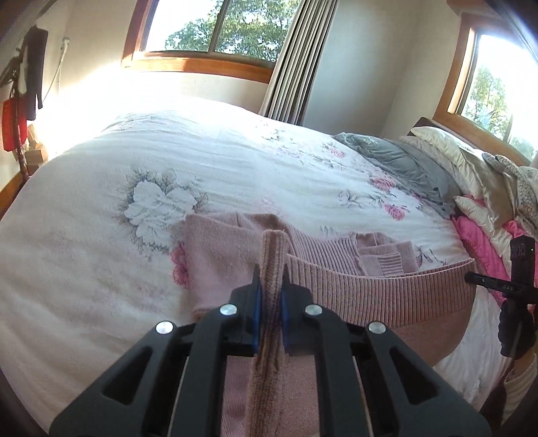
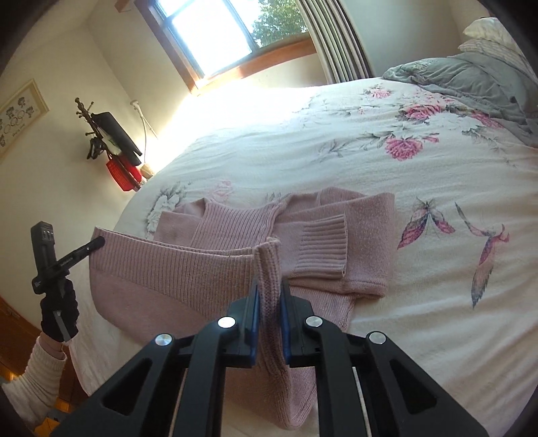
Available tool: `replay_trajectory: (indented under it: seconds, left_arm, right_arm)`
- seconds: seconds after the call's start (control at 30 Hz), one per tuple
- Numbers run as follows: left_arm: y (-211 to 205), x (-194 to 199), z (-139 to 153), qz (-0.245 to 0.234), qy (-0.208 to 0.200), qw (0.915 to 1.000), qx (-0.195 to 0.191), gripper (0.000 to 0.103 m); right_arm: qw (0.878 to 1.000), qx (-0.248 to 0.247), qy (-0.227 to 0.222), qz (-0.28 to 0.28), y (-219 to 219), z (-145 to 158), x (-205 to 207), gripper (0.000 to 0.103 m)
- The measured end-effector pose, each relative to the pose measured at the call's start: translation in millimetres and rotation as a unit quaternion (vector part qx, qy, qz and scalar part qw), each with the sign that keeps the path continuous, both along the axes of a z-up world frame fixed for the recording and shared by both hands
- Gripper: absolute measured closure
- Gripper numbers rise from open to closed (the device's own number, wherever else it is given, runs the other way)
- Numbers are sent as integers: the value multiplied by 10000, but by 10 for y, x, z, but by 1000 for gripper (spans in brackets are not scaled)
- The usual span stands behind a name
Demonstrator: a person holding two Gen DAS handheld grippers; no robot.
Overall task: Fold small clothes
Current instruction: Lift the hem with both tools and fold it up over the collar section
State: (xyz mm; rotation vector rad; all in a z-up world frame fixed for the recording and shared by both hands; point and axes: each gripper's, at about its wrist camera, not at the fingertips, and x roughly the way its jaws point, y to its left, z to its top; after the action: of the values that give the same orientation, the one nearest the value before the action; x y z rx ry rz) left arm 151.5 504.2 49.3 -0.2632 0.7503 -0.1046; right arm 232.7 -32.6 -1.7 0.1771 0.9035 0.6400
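Observation:
A pink knitted sweater (image 1: 376, 292) (image 2: 201, 269) lies on the floral bedspread (image 1: 208, 161) (image 2: 370, 144) with its sleeves folded over the body. Its ribbed bottom hem is lifted off the bed and stretched between the two grippers. My left gripper (image 1: 270, 279) is shut on one corner of the hem, which sticks up between the blue pads. My right gripper (image 2: 269, 289) is shut on the other corner. From the right wrist view the left gripper (image 2: 97, 241) meets the hem at far left, held by a dark-gloved hand (image 2: 59, 312). The right gripper's tip (image 1: 470, 277) shows at far right in the left wrist view.
A grey blanket (image 1: 400, 161) (image 2: 470, 80), pillows (image 1: 447, 144) and pink bedding (image 1: 477, 242) are piled at the head of the bed. Windows (image 1: 215, 27) and a striped curtain (image 1: 299, 60) stand behind the bed. A coat rack with a red bag (image 2: 121, 171) stands by the wall.

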Motion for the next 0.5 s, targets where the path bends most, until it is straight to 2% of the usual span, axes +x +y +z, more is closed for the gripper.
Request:
replay_trajectory:
  seconds: [0.23,0.5]
  left_arm:
    - [17,817,67,169,-79,9995,272,96]
    - [74,1583,-283,373,235,9985,334,96]
  right_arm:
    - [9994,-108,4,-334,108,150,725,93]
    - [9966,-195,333,-731,189,-165,1456,93]
